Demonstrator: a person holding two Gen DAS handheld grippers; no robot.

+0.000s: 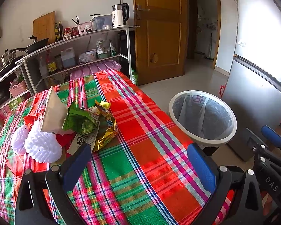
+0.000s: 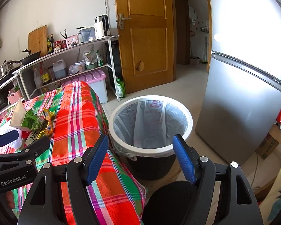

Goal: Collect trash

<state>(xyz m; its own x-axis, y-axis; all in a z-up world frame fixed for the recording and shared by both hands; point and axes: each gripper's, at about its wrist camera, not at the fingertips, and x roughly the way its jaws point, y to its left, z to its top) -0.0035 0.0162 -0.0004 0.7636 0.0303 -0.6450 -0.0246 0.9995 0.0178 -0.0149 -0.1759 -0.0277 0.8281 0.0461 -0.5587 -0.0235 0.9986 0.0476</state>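
Left wrist view: left tool (image 1: pixel 140 166) wide, empty; wrapper pile (image 1: pixel 88 123) lies ahead-left on worktop (image 1: pixel 149 131), nearer this hand. Right tool (image 2: pixel 140 159) wide, empty, facing lined bin (image 2: pixel 189 120).

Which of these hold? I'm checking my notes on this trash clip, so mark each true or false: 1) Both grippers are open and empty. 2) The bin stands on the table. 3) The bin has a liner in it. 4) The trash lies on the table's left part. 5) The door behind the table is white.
1) Left gripper and right gripper are open and empty: true.
2) The bin stands on the table: false, it stands on the floor beside the table.
3) The bin has a liner: true.
4) The trash lies on the table's left part: true.
5) The door is white: false, it is brown wood.
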